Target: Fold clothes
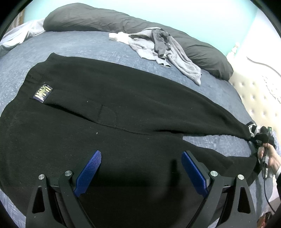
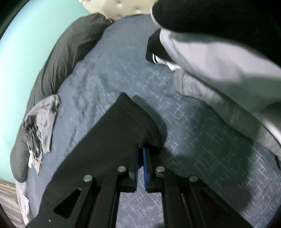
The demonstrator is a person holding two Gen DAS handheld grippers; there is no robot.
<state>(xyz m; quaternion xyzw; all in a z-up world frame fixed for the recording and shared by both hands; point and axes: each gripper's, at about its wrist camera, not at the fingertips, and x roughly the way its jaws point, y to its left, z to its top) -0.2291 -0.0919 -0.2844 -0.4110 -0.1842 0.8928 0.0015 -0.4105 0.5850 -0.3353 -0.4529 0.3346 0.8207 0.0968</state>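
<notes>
A pair of black fleece trousers (image 1: 108, 98) lies spread across the blue bed cover (image 1: 73, 45), a small woven label (image 1: 43, 93) near their left end. My left gripper (image 1: 141, 161) hovers open just above the dark cloth, its blue pads (image 1: 91, 168) wide apart with nothing between them. Far right in the left wrist view, my right gripper (image 1: 263, 135) pinches a leg end, a hand (image 1: 272, 157) behind it. In the right wrist view, my right gripper (image 2: 141, 149) is shut on the black trouser leg (image 2: 126, 121), which rises off the cover (image 2: 193, 133).
A heap of grey and dark garments (image 1: 163, 50) lies near long dark pillows (image 1: 108, 19) along the teal wall. A cream tufted headboard (image 1: 254, 98) is at the right. In the right wrist view, a grey garment (image 2: 219, 66) and black cloth (image 2: 219, 15) lie close by.
</notes>
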